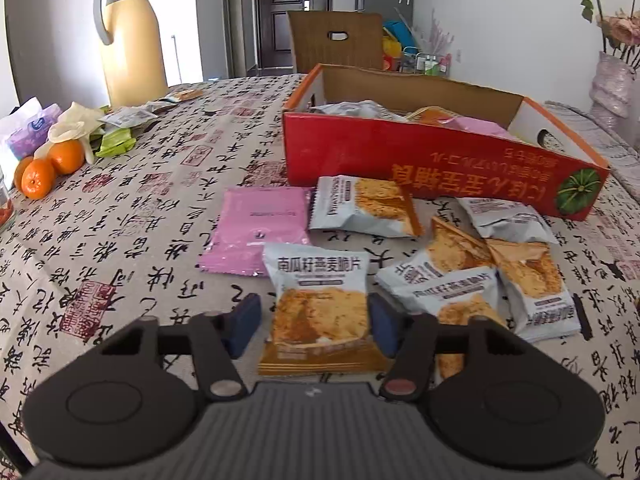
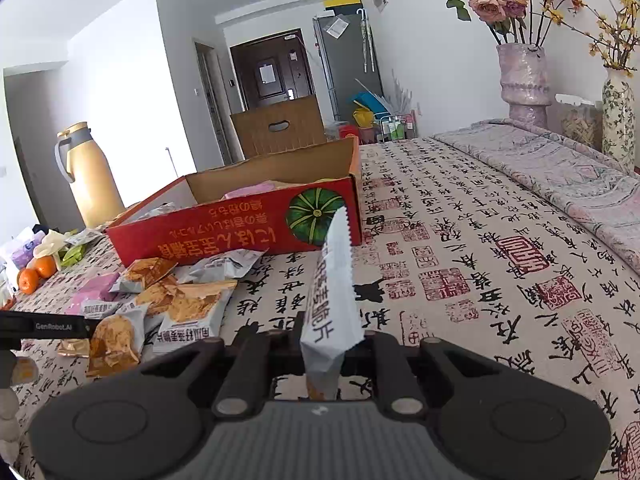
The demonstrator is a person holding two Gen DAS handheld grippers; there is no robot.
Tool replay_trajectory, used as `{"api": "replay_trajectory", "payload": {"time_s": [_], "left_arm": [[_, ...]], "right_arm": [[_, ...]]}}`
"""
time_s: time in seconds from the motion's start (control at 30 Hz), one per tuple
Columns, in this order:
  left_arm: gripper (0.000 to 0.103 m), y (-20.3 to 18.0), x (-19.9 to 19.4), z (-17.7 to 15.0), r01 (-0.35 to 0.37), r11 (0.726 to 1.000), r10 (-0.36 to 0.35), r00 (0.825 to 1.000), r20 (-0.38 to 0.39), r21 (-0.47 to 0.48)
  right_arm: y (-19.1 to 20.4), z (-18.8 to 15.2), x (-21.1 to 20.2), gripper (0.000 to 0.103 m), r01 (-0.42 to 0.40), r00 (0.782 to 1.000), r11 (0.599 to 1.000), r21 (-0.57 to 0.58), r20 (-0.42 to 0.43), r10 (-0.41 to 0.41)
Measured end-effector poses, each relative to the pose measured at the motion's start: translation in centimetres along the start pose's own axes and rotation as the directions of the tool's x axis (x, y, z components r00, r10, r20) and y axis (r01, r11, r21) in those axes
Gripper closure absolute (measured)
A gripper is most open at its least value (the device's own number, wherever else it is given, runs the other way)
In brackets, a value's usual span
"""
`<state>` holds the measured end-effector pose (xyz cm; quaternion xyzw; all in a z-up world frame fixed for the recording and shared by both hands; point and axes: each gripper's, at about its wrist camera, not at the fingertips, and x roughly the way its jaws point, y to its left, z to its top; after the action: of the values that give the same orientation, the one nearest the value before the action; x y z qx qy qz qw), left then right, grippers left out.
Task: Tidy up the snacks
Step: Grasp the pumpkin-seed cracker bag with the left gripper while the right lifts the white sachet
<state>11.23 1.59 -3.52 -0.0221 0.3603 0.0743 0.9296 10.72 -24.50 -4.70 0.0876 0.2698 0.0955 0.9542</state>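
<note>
Left tool (image 1: 314,322) half open, straddling an oat crisp packet (image 1: 320,300) on the table (image 1: 140,240), pads not clearly pressing. Right tool (image 2: 326,344) clamped on a packet held edge-up (image 2: 334,300).

Red box (image 1: 420,160) with yellow lettering and a green pumpkin print, plain brown inside. Snack packets (image 1: 320,300) pale grey-blue and orange-gold. Pink packet (image 1: 256,224). Beige tablecloth (image 1: 140,240), black calligraphy, red seal stamps. Yellow jug (image 1: 128,40), grey handle. Orange tangerines (image 1: 52,168).

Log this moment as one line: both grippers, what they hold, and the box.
left gripper: jaws astride oat-crisp packet, right pad touching | right gripper: shut on upright packet | red box: open, partly filled
</note>
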Motion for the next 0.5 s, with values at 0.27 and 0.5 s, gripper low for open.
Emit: {"api": "replay_trajectory", "payload": {"time_s": [0.27, 0.5], "left_arm": [[0.057, -0.2, -0.5, -0.2, 0.019, 1.000, -0.019, 1.000, 0.011, 0.006], [0.057, 0.4, -1.7, 0.2, 0.028, 1.000, -0.028, 0.999, 0.044, -0.005]], "right_arm": [[0.5, 0.3, -0.3, 0.091, -0.005, 1.000, 1.000, -0.018, 0.008, 0.005], [1.1, 0.8, -0.3, 0.091, -0.014, 1.000, 0.999, -0.036, 0.020, 0.015]]}}
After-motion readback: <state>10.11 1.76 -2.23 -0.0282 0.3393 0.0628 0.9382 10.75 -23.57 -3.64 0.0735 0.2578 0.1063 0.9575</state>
